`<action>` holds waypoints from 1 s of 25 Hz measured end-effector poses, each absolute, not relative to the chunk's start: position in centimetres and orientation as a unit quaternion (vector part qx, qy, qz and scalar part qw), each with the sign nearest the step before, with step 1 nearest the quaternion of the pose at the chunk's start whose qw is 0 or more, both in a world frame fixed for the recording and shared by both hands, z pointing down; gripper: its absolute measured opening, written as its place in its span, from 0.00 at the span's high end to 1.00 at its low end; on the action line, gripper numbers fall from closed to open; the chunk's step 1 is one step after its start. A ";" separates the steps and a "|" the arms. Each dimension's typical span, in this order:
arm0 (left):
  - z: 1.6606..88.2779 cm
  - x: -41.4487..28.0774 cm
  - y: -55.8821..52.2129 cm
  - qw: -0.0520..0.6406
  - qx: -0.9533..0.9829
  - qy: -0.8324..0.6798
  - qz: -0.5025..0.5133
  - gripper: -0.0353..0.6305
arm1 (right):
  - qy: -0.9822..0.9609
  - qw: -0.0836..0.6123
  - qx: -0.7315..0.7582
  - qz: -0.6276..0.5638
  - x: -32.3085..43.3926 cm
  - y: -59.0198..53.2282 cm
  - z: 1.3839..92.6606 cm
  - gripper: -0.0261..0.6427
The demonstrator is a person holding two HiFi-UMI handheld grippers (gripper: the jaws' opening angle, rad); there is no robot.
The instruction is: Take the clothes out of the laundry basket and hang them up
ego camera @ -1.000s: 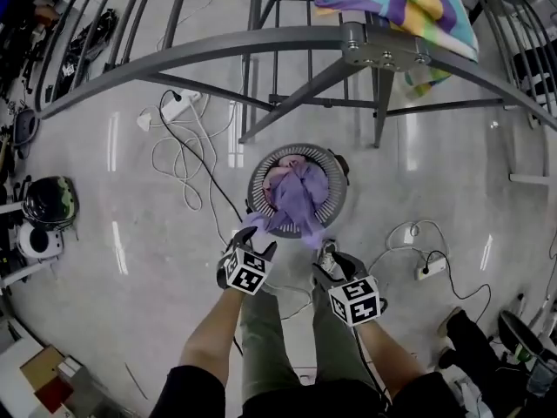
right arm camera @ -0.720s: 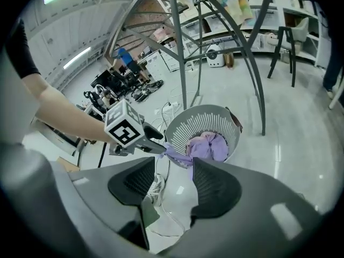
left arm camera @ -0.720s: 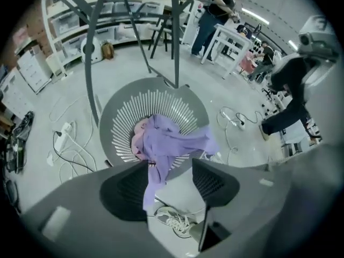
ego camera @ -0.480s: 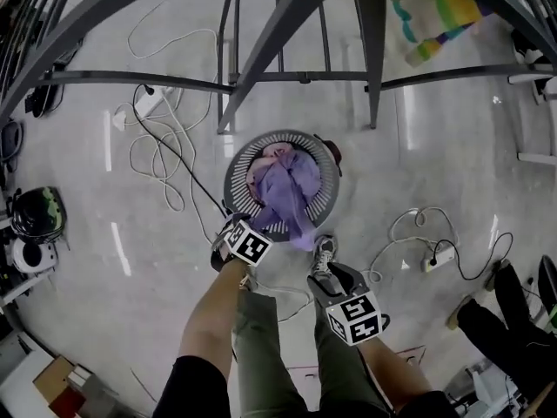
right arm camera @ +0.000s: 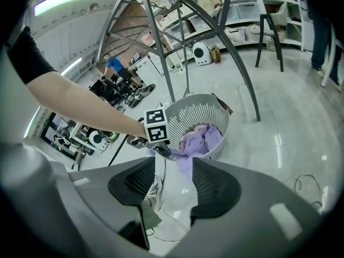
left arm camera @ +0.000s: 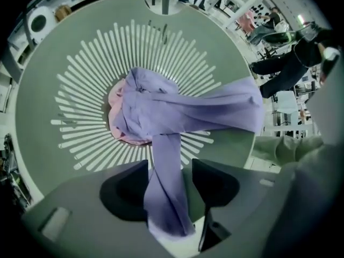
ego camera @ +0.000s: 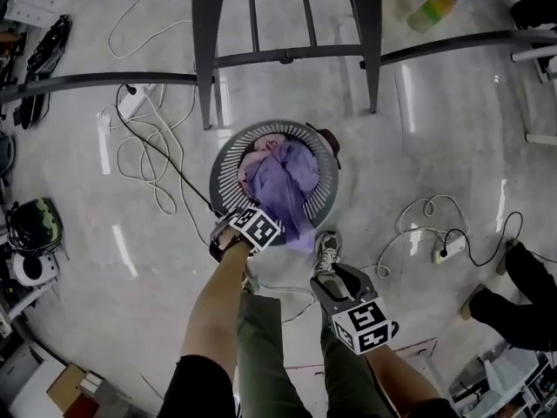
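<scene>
Lilac garment (ego camera: 283,185) heaped in the slatted laundry basket (ego camera: 228,159) on the floor (ego camera: 418,146), one twisted tail trailing over the near rim between the left gripper's (left arm camera: 169,166) wide fingers, seemingly not yet pinched, ready for lifting out; right gripper (right arm camera: 173,165) held aside, fingers wide and empty.
</scene>
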State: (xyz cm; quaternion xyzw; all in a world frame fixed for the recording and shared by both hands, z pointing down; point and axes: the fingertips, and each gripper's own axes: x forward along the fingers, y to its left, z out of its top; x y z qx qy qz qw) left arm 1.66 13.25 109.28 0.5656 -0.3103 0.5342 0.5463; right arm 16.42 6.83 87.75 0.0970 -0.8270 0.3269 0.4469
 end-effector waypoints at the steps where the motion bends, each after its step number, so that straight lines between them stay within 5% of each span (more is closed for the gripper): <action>1: 109.6 1.6 13.3 0.548 0.564 -0.307 0.537 0.60 | -0.827 0.445 0.098 0.329 16.2 6.8 88.0 0.63; 7: 110.9 1.7 13.6 0.561 0.551 -0.295 0.542 0.63 | -0.829 0.437 0.098 0.334 14.8 6.6 89.2 0.63; 11: 111.4 1.5 14.5 0.519 0.560 -0.259 0.592 0.90 | -0.831 0.434 0.098 0.334 13.9 6.5 89.4 0.63; 18: 108.8 0.7 11.3 0.516 0.591 -0.368 0.499 0.92 | -0.831 0.432 0.108 0.334 13.8 6.0 89.1 0.63; 25: 99.7 -0.6 7.8 0.417 0.655 -0.498 0.388 0.92 | -0.836 0.427 0.118 0.324 13.0 5.0 88.0 0.64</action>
